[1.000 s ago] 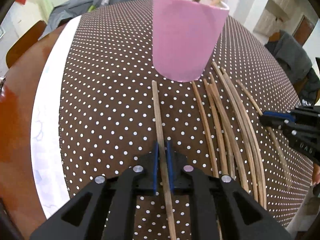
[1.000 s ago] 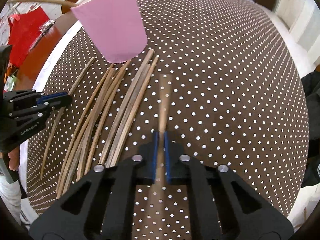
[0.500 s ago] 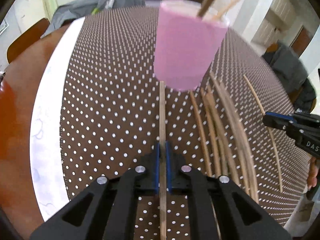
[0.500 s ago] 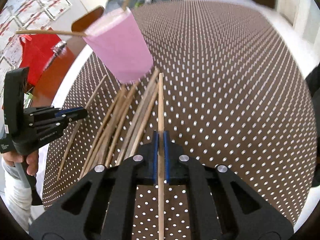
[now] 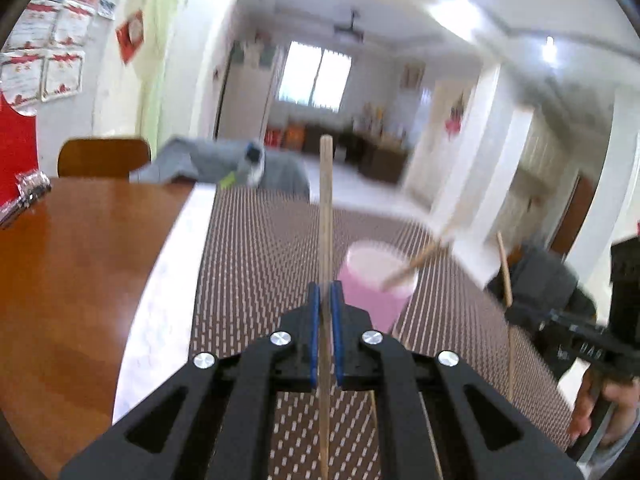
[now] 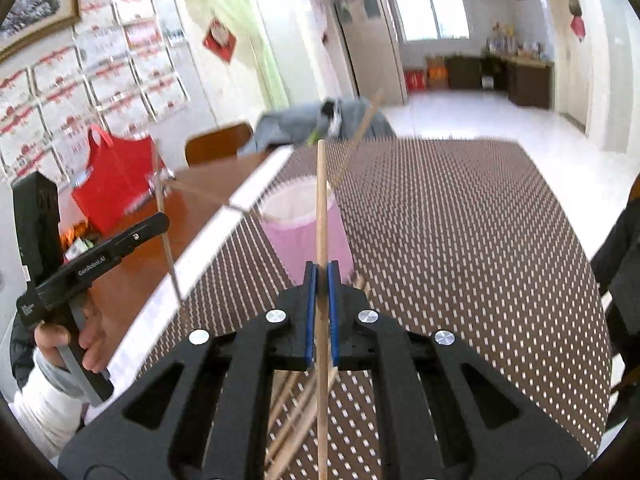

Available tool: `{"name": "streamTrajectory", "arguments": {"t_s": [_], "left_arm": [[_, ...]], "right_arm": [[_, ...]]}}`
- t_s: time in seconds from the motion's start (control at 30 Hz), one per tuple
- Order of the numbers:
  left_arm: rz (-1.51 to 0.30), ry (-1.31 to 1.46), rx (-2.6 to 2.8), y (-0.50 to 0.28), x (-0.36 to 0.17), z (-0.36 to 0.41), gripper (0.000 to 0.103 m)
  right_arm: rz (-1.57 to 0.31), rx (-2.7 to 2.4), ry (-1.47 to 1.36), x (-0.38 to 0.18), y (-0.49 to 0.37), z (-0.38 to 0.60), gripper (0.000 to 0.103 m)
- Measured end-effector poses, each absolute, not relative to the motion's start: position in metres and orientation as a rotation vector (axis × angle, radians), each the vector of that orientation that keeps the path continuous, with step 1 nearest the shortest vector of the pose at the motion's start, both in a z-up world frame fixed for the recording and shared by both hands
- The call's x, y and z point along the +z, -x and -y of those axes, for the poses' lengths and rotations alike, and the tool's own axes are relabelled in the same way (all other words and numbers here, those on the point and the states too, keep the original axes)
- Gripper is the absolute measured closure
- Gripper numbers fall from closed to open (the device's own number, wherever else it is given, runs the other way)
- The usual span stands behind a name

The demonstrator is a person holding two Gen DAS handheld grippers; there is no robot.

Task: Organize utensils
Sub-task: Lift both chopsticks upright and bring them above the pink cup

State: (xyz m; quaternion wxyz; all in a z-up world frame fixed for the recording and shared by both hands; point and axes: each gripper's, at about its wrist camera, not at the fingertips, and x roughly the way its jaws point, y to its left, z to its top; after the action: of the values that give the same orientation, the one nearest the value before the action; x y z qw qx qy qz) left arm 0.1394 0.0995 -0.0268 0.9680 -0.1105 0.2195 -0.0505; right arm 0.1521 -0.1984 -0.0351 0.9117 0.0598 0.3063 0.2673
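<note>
The left gripper (image 5: 325, 304) is clamped tight on a wooden chopstick (image 5: 326, 216) that runs straight out between its blue pads and rises ahead of them; its rear end is cut off by the bottom edge of the view. The right gripper (image 6: 321, 280) pinches a second chopstick (image 6: 320, 208) the same way, pads closed against the wood.

Just ahead of both tongs, slightly right of the left one, stands a pink cup (image 5: 376, 280) with two sticks (image 5: 412, 266) leaning out of it; blur makes their tips hard to follow. Below the right tongs, loose chopsticks (image 6: 296, 412) lie on the dotted brown tablecloth (image 6: 460, 240), mostly hidden behind the black fingers.

In the right wrist view the left gripper appears far to the left, held by a hand (image 6: 86, 340) with its stick smeared by motion. Beyond it sit a red bag (image 6: 116, 188) and a wooden chair (image 6: 218, 146).
</note>
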Motion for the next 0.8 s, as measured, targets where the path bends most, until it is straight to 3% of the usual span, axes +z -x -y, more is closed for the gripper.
{"name": "streamTrajectory", "arguments": {"t_s": [0.27, 0.8], "left_arm": [[-0.202, 0.255, -0.063, -0.142, 0.014, -0.101, 0.097], [-0.021, 0.319, -0.092, -0.176, 0.054, -0.092, 0.097]], "right_arm": [[-0.435, 0.542, -0.206, -0.002, -0.15, 0.183, 0.097], [-0.057, 0.438, -0.274, 0.026, -0.183, 0.144, 0.097]]}}
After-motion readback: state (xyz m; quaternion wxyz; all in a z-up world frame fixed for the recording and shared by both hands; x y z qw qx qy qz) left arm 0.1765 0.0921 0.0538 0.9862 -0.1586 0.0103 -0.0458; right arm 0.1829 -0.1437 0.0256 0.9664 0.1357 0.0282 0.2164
